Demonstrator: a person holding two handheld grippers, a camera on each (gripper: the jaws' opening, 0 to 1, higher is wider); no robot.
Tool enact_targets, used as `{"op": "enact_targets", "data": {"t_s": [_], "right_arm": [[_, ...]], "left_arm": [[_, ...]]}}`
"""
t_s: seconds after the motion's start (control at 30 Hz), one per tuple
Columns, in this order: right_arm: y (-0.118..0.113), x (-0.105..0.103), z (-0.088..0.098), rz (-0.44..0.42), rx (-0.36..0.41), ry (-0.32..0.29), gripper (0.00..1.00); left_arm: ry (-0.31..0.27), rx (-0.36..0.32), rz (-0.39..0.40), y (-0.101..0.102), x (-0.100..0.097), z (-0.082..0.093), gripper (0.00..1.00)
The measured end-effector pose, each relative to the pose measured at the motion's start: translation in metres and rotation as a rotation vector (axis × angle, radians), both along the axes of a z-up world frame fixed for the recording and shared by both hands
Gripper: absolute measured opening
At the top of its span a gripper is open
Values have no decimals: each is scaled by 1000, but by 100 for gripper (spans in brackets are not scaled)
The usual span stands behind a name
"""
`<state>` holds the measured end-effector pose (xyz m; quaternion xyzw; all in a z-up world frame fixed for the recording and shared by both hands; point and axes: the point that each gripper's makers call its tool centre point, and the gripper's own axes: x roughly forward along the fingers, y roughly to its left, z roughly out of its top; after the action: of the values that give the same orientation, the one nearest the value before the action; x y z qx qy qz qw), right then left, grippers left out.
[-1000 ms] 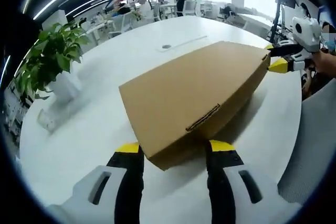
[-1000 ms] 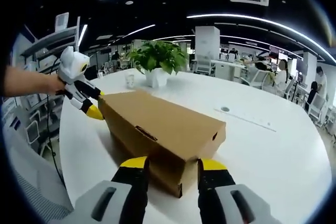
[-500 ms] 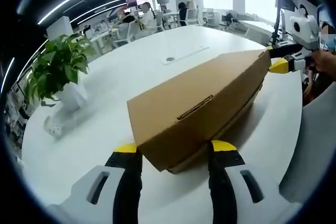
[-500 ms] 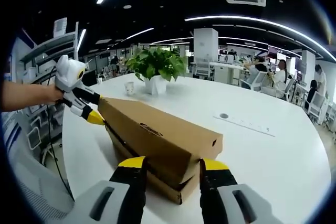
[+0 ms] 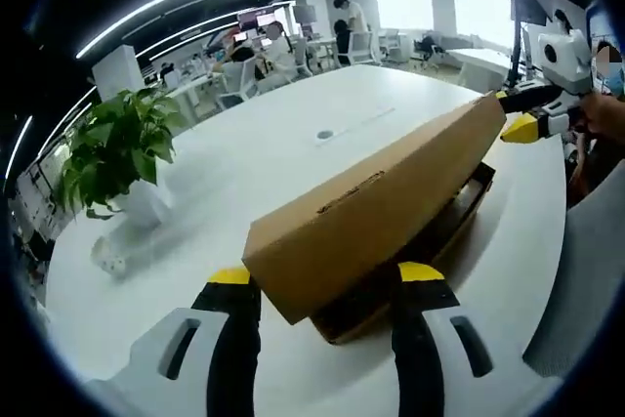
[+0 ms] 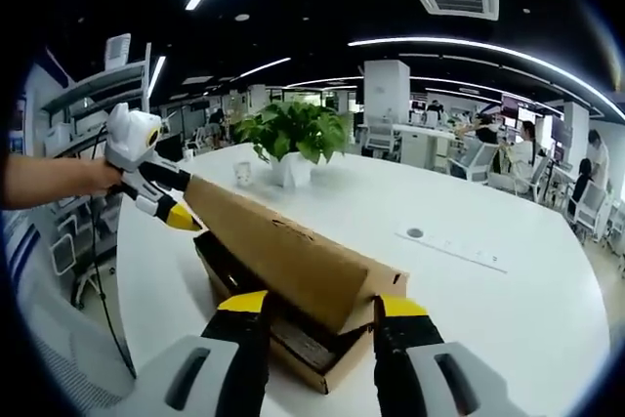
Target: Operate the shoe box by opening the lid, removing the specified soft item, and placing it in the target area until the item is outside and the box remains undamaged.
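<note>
A brown cardboard shoe box stands on the white table point(image 5: 244, 158). Its lid point(image 5: 381, 207) is raised and tilted on edge above the base point(image 5: 467, 204). In the left gripper view my left gripper point(image 5: 326, 278) is shut on the lid's near end, and my right gripper point(image 5: 532, 116) holds the far end. From the right gripper view the lid point(image 6: 283, 246) slopes over the base point(image 6: 314, 370), with my right gripper point(image 6: 322, 306) shut on its near end and my left gripper point(image 6: 161, 197) at the far end. The box's inside point(image 6: 289, 334) looks dark; I cannot make out what lies in it.
A potted plant point(image 5: 117, 148) point(image 6: 293, 129) in a white pot stands on the table beside a small white cup point(image 6: 241, 175). A round cable port point(image 6: 415, 233) sits in the tabletop. A grey chair point(image 5: 586, 271) is close by; people and desks fill the background.
The lid has swung up from lying flat on the base to standing tilted on edge. The gap under it has widened, and the dark inside of the box now shows.
</note>
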<state>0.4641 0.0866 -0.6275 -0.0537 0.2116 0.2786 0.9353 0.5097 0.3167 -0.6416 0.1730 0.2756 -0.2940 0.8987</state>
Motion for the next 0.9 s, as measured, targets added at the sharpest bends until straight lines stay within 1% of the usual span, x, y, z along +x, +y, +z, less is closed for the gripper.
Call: {"op": "enact_targets", "data": {"t_s": [0.17, 0.5, 0.9], "right_arm": [[-1, 7, 8, 12, -12, -32, 39], [-2, 14, 14, 30, -27, -72, 39], [-9, 31, 24, 29, -65, -128, 32]], "left_arm": [[-22, -19, 7, -1, 9, 9, 53], [-37, -30, 10, -4, 16, 15, 54], [-55, -40, 15, -7, 32, 27, 52]]}}
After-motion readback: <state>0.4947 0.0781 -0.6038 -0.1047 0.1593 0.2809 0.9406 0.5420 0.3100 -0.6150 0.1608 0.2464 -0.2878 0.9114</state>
